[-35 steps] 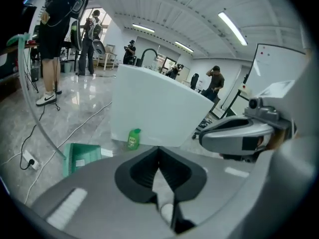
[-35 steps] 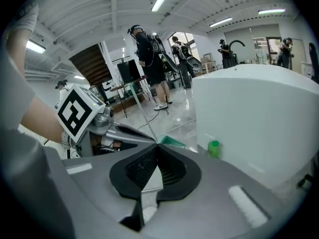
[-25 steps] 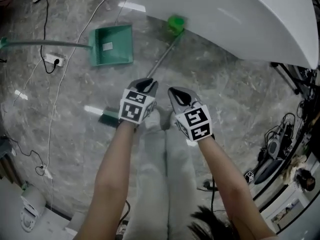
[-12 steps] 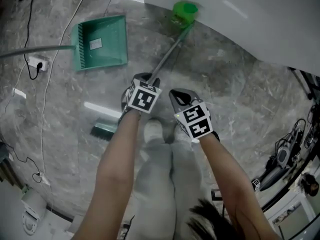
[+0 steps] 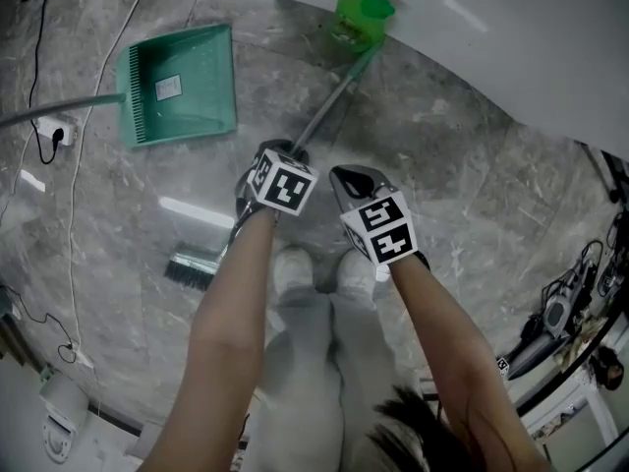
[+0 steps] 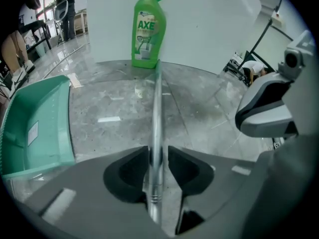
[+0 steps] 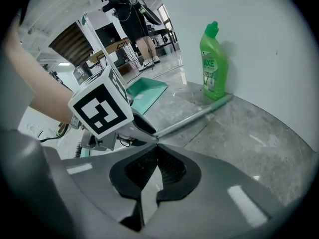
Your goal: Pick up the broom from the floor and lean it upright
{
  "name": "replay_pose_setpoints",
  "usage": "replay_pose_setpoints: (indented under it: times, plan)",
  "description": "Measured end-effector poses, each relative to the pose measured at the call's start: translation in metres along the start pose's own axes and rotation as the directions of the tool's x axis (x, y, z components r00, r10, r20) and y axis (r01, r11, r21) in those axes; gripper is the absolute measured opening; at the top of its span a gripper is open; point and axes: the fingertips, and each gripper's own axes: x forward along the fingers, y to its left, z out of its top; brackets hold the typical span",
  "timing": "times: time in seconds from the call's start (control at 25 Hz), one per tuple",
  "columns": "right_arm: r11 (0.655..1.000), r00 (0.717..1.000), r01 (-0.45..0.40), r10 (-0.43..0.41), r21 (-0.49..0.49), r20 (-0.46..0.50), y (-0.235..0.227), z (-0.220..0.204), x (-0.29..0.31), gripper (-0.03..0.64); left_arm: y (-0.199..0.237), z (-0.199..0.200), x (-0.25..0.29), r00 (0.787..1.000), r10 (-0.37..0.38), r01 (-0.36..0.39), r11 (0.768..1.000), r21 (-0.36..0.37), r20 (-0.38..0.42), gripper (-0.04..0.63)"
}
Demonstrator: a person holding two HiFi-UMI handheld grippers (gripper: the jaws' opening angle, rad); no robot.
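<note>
The broom lies on the grey floor. Its metal handle [image 5: 329, 101] runs from the green bottle down to the brush head [image 5: 190, 269] at lower left. My left gripper [image 5: 285, 155] points steeply down over the handle's middle. In the left gripper view the handle [image 6: 157, 108] passes straight between the jaws of the left gripper [image 6: 158, 151]; they are opening, with a thin gap beside the tube. My right gripper [image 5: 344, 177] hangs just right of the handle. The right gripper [image 7: 157, 146] has its pads together on nothing, with the handle [image 7: 192, 118] beyond them.
A green cleaner bottle [image 5: 359, 18] stands by the handle's far end against the white wall [image 5: 511, 47]. A green dustpan [image 5: 177, 82] lies to the left. Cables and a power socket [image 5: 54, 131] trail along the far left. The person's shoes [image 5: 295, 268] are beside the handle.
Both grippers have come down toward the floor. The left one has tipped downward and now straddles the broom handle. The broom has not moved.
</note>
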Motion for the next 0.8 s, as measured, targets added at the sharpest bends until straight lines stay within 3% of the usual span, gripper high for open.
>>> replay_pose_setpoints:
  times: [0.4, 0.8]
  plan:
    - [1.000, 0.999, 0.023, -0.023, 0.004, -0.022, -0.020, -0.012, -0.003, 0.002, 0.002, 0.002, 0.003, 0.999, 0.035, -0.035, 0.999, 0.042, -0.007, 0.078]
    - [1.000, 0.999, 0.028, -0.028, 0.003, 0.017, -0.001, 0.006, -0.036, 0.002, -0.015, 0.025, -0.048, 0.995, -0.019, 0.013, 0.998, 0.059, 0.100, 0.077]
